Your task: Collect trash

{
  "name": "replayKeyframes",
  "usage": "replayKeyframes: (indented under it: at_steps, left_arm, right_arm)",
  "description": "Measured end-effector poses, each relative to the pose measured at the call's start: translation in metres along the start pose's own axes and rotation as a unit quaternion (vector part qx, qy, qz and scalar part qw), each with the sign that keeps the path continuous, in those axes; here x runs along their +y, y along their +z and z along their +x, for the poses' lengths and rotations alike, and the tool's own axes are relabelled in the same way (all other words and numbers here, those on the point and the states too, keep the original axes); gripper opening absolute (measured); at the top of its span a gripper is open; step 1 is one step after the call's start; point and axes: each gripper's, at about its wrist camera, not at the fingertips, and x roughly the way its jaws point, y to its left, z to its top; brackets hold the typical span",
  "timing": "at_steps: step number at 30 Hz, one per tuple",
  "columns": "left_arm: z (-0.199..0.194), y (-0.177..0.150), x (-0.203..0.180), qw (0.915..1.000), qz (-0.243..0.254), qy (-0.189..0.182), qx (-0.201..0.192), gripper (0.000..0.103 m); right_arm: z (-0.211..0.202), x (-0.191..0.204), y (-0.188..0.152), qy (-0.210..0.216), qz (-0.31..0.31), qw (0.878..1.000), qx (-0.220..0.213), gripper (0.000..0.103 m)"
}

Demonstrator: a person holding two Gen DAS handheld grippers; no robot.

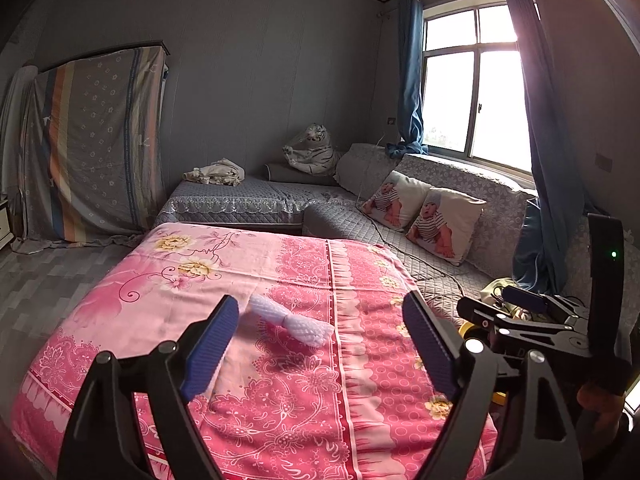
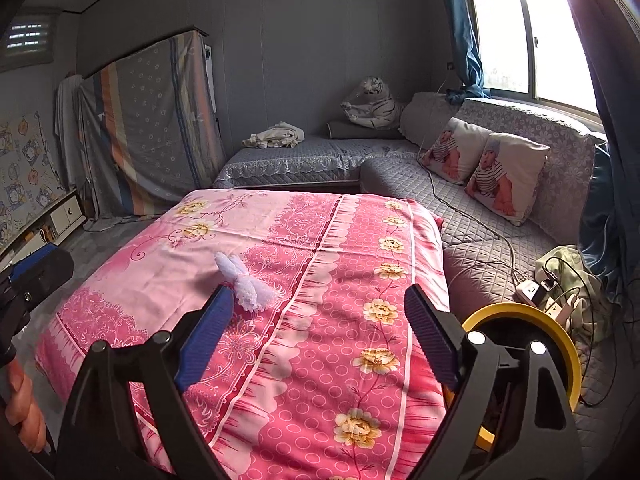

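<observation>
A white foam net wrapper (image 1: pixel 289 319) lies on the pink flowered cloth (image 1: pixel 248 268) that covers the table. My left gripper (image 1: pixel 322 316) is open and empty, and the wrapper lies just beyond its left finger (image 1: pixel 212 344). In the right wrist view the wrapper (image 2: pixel 245 285) lies just past my right gripper's left finger (image 2: pixel 204 336). My right gripper (image 2: pixel 320 308) is open and empty above the cloth (image 2: pixel 344 264). A yellow-rimmed bin (image 2: pixel 520 316) stands at the table's right edge, partly hidden behind the right finger. My right gripper also shows at the right of the left wrist view (image 1: pixel 516 316).
A grey quilted corner sofa (image 2: pixel 472 216) runs behind and right of the table, with two baby-print pillows (image 2: pixel 500 168), a plush tiger (image 2: pixel 372 104) and a cable to a power strip (image 2: pixel 540 292). A cloth-covered board (image 2: pixel 152 120) leans on the far wall. Floor lies to the left.
</observation>
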Motion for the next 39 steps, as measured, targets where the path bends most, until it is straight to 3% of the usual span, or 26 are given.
replayKeyframes:
  at_steps: [10,39]
  left_arm:
    - [-0.022,0.0,-0.007,0.9985,0.01,0.025,-0.048,0.095]
    - [-0.028,-0.015,-0.007,0.9979,0.005,0.018,-0.062,0.095]
  right_arm:
    - [-0.018,0.003,-0.005,-0.026,0.005,0.999,-0.036,0.092]
    - [-0.032,-0.003,-0.033,-0.072,0.046,0.993,-0.08,0.094]
